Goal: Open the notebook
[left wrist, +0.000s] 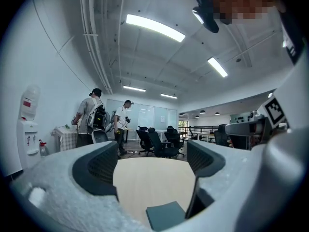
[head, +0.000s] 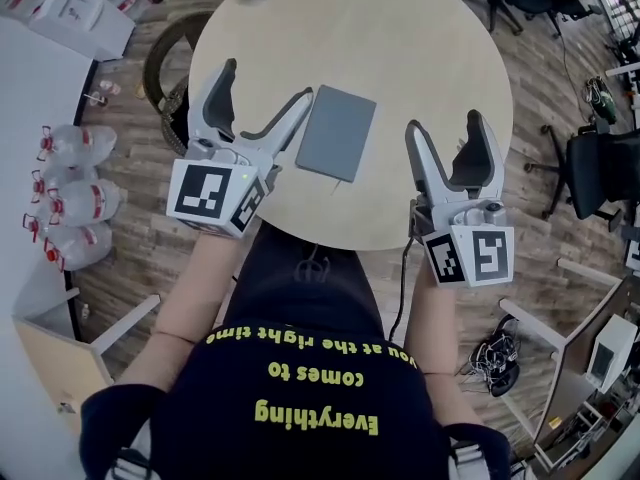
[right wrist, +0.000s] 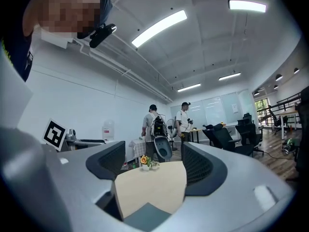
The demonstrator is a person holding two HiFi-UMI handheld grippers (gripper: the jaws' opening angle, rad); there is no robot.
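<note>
Two grippers hang over the near edge of the table, one in each of the person's hands, just ahead of a dark shirt (head: 310, 368) with yellow print. The left gripper (head: 266, 83) has its jaws spread wide, and its own view shows only bare tabletop in the gap. The right gripper (head: 445, 123) is spread just as wide, again with nothing pinched.

Between the two grippers lies the notebook (head: 337, 133), grey, closed and flat on the wood. It sits just beside the inner jaw of the left gripper, though whether jaw and cover touch cannot be told. It lies a little further from the inner jaw of the right gripper. In the left gripper view one corner of it pokes in low down, close to the right-hand jaw. In the right gripper view its edge shows low between the jaws.

Ahead of both grippers stretches the round, pale table (head: 390, 38), bare across its middle. At its far rim, straight ahead of the right gripper, stands a small pot of flowers (right wrist: 145, 162).

Out to the left of the left gripper, large water bottles (head: 70, 198) lie on the floor. Off to the right of the right gripper stand black office chairs (head: 595, 168).

Farthest off, beyond the table, two people (left wrist: 91, 120) stand with their backs turned, one wearing a backpack, near a water dispenser (left wrist: 29, 124).
</note>
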